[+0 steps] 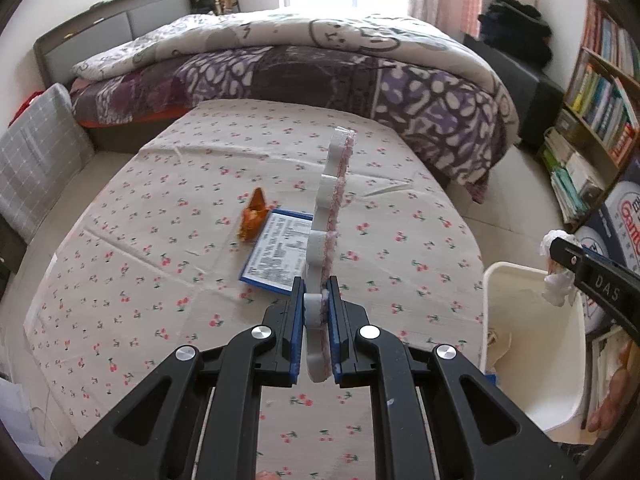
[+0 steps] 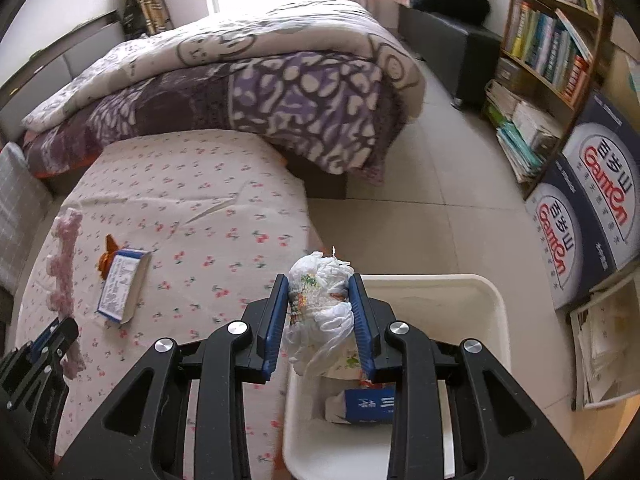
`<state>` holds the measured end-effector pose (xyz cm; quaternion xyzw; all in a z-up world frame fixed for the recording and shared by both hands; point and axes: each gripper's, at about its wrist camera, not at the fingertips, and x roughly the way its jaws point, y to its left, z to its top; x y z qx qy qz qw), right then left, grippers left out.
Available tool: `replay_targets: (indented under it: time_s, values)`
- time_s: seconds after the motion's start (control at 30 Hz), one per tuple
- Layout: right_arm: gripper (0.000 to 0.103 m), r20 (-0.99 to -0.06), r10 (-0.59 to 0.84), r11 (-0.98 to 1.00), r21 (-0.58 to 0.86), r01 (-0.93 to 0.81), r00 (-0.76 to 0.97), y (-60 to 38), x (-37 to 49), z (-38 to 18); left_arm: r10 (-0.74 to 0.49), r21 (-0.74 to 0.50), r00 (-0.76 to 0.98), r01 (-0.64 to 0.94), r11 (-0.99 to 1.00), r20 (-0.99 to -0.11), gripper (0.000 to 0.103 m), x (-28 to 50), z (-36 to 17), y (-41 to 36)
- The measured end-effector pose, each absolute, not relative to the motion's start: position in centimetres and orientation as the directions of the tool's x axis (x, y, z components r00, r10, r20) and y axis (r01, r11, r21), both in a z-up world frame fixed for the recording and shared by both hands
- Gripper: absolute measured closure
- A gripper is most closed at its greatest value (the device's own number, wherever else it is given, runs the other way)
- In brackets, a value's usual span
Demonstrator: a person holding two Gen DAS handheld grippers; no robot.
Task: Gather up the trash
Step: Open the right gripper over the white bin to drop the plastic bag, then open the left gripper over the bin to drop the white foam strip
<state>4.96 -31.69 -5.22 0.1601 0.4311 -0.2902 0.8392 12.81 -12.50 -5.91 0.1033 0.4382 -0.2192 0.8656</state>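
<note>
1. Left gripper (image 1: 320,312): clenched on the near end of a foam strip (image 1: 330,208), white on one side, pink and fuzzy on the other. The strip stands on edge above the counter (image 1: 120,280). Judged light, soft and bendy; the far end may droop or wobble.
2. Right gripper (image 2: 320,320): grasping a crumpled plastic bag (image 2: 320,300), held over the white bin (image 2: 460,292) at the counter's right edge. Judged very light, squashy and slippery; best taken across its bunched middle, as here.
3. Bin contents: a blue-and-white carton (image 2: 368,404) lies inside.
4. Left on the counter: a small box (image 1: 280,252) with a blue border, lying flat; judged stiff and light, best gripped across its narrow sides.
5. Orange wrapper (image 1: 254,216): touching the box's far left corner. Judged thin and crinkly; pinch its raised peak.
</note>
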Motion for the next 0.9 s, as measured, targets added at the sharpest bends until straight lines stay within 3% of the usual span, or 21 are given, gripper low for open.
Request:
replay_targets:
  time_s: [0.6, 0.67, 0.73, 0.9]
  values:
    - [0.07, -0.827, -0.396, 0.67, 0.036, 0.742, 0.398, -37.7, 0.2, -5.2, -0.358, -0.007, 0.471, 0.598, 0.802, -0.806, 0.092, 8.7, -6.3, -19.2]
    - [0.065, -0.827, -0.402, 0.66, 0.037, 0.75, 0.394, -38.2, -0.2, -5.1, -0.365, -0.01, 0.463, 0.608, 0.794, -0.808, 0.092, 8.4, -6.3, -19.8]
    - [0.052, -0.826, -0.411, 0.645, 0.035, 0.763, 0.386, -38.7, -0.8, -5.1, -0.372, -0.013, 0.455, 0.619, 0.786, -0.809, 0.092, 8.0, -6.3, -20.5]
    - [0.035, -0.822, -0.432, 0.6, 0.044, 0.799, 0.37, -40.1, -2.1, -5.0, -0.385, -0.013, 0.44, 0.645, 0.764, -0.811, 0.092, 6.8, -6.6, -22.1]
